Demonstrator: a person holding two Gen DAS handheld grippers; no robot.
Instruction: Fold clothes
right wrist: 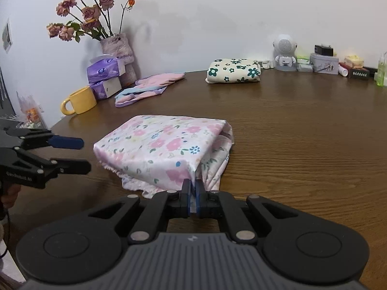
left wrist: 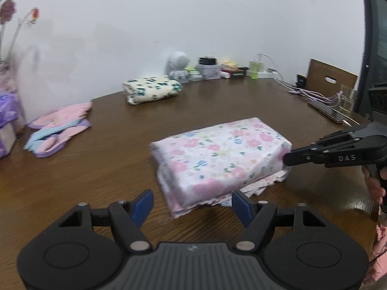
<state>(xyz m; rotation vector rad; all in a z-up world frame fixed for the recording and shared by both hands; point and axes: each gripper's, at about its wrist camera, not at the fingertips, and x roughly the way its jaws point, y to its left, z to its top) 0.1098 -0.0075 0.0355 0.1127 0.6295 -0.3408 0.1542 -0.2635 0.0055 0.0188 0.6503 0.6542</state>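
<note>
The letters "DAS" stand in pale print on the black linkage arm of the right hand-held gripper [left wrist: 287,158]. A line of small pale lettering runs along the body of the left hand-held gripper [right wrist: 82,154]; it seems to end in "AI", the rest too blurred to read. Print on the purple tissue packs [right wrist: 105,71] is illegible

Pink floral garment [right wrist: 159,147] lies folded on the brown table [right wrist: 302,133].

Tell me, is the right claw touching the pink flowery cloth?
Touching. In the right wrist view, the right gripper is shut on a corner of the pink flowery cloth, with fabric pinched between its blue pads.
</note>
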